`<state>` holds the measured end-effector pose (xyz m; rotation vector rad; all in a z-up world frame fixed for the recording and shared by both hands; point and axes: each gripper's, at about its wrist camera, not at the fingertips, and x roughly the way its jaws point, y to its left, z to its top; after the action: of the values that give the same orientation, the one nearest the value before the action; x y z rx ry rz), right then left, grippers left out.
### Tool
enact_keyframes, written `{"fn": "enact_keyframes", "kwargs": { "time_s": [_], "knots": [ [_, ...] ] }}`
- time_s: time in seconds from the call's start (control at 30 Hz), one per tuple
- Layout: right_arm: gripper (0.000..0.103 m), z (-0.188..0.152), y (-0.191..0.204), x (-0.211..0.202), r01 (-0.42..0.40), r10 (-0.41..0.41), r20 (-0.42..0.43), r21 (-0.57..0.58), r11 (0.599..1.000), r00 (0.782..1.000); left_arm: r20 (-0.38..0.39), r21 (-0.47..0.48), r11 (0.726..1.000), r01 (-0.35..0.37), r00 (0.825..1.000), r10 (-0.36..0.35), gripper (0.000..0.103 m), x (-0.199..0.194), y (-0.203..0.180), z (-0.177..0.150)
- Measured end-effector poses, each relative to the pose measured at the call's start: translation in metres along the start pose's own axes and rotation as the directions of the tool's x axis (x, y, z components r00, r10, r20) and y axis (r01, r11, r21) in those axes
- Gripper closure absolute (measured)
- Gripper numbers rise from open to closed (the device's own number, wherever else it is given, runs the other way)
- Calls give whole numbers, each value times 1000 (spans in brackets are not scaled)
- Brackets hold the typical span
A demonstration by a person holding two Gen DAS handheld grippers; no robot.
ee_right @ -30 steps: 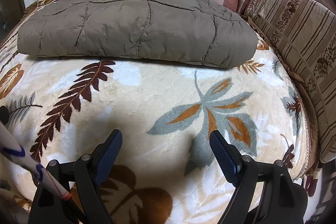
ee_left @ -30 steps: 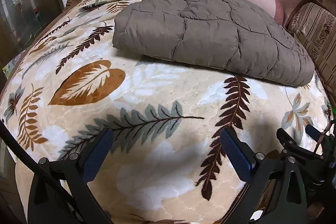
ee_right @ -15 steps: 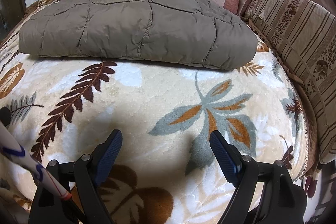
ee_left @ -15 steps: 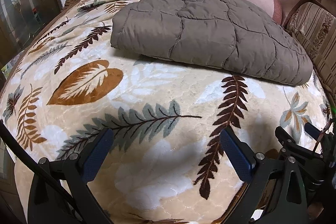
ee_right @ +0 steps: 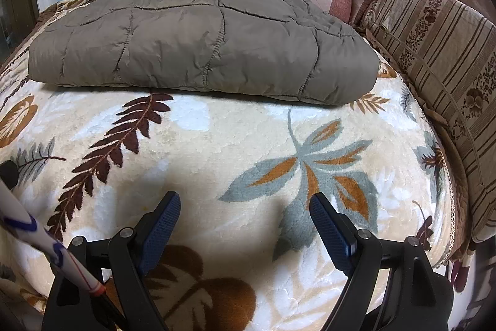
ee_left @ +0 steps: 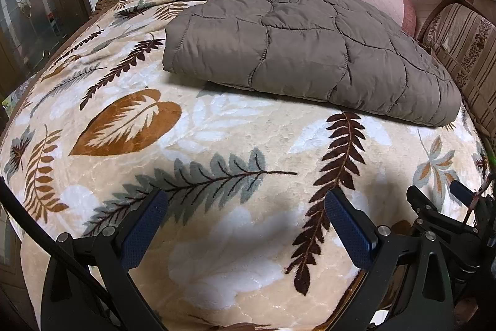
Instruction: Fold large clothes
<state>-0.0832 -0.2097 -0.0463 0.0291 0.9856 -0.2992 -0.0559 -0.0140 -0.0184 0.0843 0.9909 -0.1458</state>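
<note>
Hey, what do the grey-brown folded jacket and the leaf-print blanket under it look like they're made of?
Folded jacket: likely a padded nylon or polyester shell; stitched puffy panels, smooth faint sheen, fine wrinkles. Leaf-print blanket: probably plush synthetic fleece; fuzzy pile, embossed texture, soft shine on the pale patches.

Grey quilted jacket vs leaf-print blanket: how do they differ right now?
The grey quilted jacket is plain, puffy and folded into a compact bundle; the leaf-print blanket is patterned, plush and spread flat. The jacket lies on top, the blanket underneath. Neither is gripped: left gripper and right gripper are both open.
</note>
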Motion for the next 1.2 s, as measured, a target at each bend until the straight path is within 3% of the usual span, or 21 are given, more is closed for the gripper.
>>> {"fn": "enact_keyframes", "kwargs": {
  "time_s": [1.2],
  "knots": [
    [14,-1,6,-5,-6,6,24,4,1000,1000,14,1,1000,15,1000,-15,2,-4,-2,-1]
  ]
}}
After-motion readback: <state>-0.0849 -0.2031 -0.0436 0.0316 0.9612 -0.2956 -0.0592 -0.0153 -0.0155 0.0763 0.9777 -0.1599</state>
